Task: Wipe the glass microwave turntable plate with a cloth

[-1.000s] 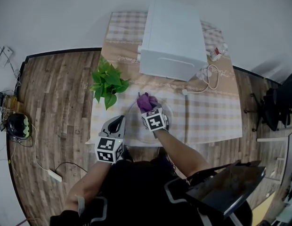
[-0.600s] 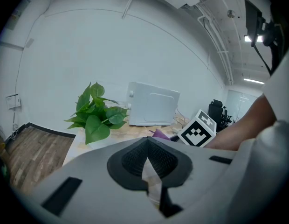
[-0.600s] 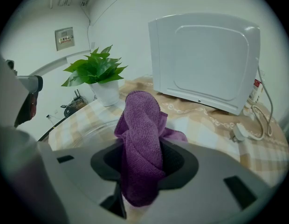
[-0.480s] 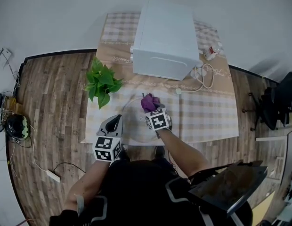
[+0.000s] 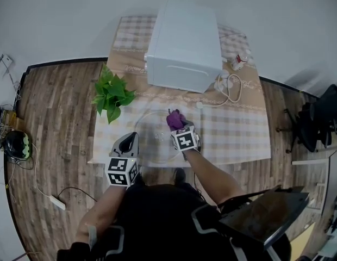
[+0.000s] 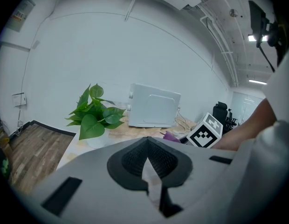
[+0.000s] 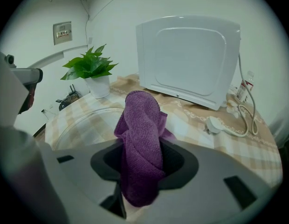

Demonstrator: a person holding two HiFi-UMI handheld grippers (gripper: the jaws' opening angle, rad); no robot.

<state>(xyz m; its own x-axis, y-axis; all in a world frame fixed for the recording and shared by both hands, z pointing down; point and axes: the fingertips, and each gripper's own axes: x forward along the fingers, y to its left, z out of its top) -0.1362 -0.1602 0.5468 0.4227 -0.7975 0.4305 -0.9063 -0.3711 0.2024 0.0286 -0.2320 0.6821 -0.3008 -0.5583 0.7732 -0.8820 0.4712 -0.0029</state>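
- Cloth [image 7: 140,143]: plain purple.
- Plate [image 7: 86,121]: clear, colourless glass; the check beneath shows through.
- Tablecloth [image 5: 239,137]: beige and white check, with a pale scrolled band across it.
- Microwave [image 5: 185,42]: white.
- Plant [image 5: 110,94]: green leaves.
- Pot [image 7: 99,86]: white.
- Cable [image 5: 232,91]: white.
- Floor [image 5: 54,118]: brown wood planks.
- Left gripper [image 6: 147,141] and right gripper [image 7: 142,160]: grey bodies, black pads, cubes with black squares on white.
- Person's top [image 5: 157,216]: black.

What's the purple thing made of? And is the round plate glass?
The cloth looks like soft, fuzzy microfibre or terry: tiny loops and floppy folds show. The plate looks like smooth, clear glass, because the checked tablecloth shows through it, though clear plastic could look the same.
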